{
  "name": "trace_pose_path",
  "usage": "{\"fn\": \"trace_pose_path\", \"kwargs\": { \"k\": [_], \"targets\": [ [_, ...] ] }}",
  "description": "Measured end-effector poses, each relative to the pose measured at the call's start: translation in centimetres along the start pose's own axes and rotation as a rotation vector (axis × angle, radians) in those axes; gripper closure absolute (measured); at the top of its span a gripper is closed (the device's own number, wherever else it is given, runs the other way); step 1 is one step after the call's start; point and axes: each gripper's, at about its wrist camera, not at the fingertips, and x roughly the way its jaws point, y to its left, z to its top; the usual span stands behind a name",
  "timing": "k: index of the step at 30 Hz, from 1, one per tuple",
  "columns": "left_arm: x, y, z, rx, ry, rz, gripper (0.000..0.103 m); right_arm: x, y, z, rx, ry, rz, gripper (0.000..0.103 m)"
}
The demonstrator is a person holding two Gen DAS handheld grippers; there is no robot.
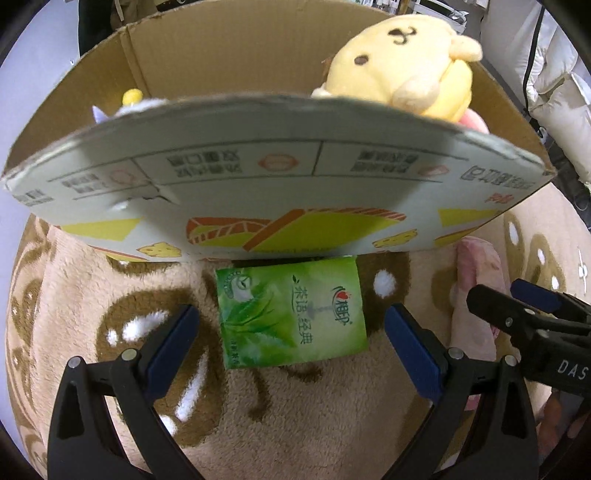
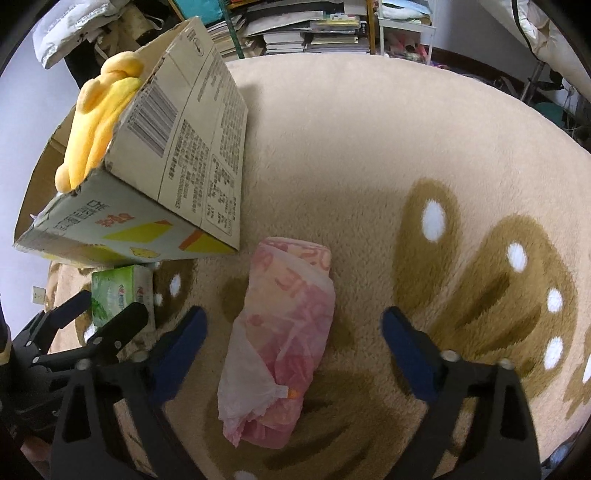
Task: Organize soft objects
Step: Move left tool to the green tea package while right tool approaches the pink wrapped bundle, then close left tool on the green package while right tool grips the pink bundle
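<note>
A green tissue pack (image 1: pixel 291 314) lies on the carpet against the front of a cardboard box (image 1: pixel 258 177). My left gripper (image 1: pixel 291 332) is open, its fingers on either side of the pack, not touching it. A yellow plush toy (image 1: pixel 402 62) sits in the box, sticking above the rim. A pink rolled bundle in thin plastic (image 2: pixel 280 339) lies on the carpet right of the box (image 2: pixel 177 147). My right gripper (image 2: pixel 293 343) is open, its fingers astride the bundle without touching. The tissue pack (image 2: pixel 122 291) and left gripper (image 2: pixel 99 314) also show in the right wrist view.
A beige carpet with brown shapes and white dots (image 2: pixel 369 166) covers the floor. Stacks of books and shelves (image 2: pixel 314 29) stand at the back. A second small toy (image 1: pixel 129 99) peeks over the box wall at the left. The right gripper (image 1: pixel 524 306) is close at the right.
</note>
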Motion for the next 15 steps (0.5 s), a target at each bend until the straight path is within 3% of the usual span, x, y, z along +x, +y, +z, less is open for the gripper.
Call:
{"fn": "trace_pose_path", "kwargs": {
  "k": [4,7,10,12,15],
  "targets": [
    [0.6,-0.7,0.0,0.011,0.006,0.022,0.005,0.6,-0.5,0.0,0.015,0.029,0.025,0.029],
    [1.6,-1.0,-0.1,0.032,0.030,0.041,0.020,1.1,-0.5,0.0,0.017,0.043,0.042,0.038],
    [2.5,-1.2,-0.5,0.021,0.036,0.041,0.024,1.4,-0.1,0.0,-0.002,0.052,0.064,0.053],
    [2.5,-1.3,-0.7,0.023,0.027,0.049,0.027,1.6,0.4,-0.1,-0.021,0.053,0.063,0.054],
    [2.3,-1.4,-1.4,0.035,0.017,0.055,0.028,1.3,0.6,-0.1,-0.021,0.041,0.098,0.064]
  ]
}}
